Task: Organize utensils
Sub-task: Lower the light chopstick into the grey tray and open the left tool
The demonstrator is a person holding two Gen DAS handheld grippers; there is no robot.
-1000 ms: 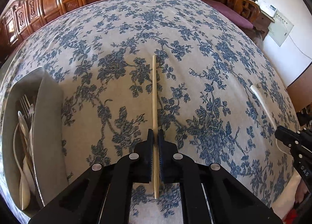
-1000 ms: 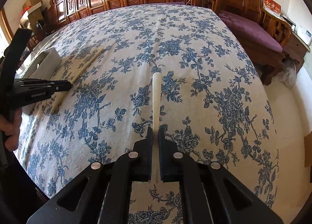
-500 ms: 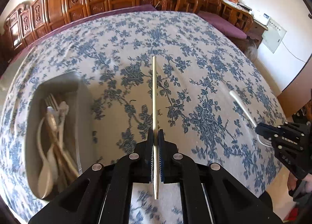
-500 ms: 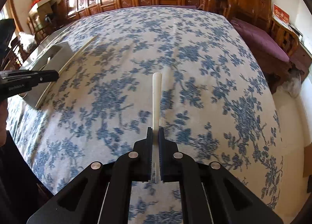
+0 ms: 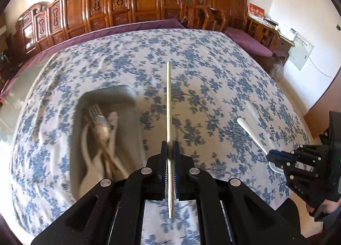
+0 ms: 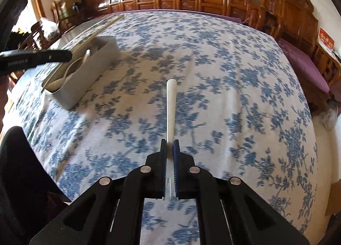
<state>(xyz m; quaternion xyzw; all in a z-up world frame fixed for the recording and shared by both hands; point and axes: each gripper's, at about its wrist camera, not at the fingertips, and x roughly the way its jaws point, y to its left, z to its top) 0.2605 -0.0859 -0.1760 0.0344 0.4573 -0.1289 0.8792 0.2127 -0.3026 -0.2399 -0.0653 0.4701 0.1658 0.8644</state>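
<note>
Left tongs (image 5: 169, 149) pinch chopstick (image 5: 168, 104) pointing straight ahead.

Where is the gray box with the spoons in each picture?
Left wrist view: the gray box lies left of centre, left of the chopstick.
Right wrist view: the same box sits upper left.
Shared landmark: the blue flowered tablecloth.

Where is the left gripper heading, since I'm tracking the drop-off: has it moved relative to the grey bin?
Yes. The left gripper, shut on the chopstick, has swung toward the grey bin, which now sits just left of it.
</note>
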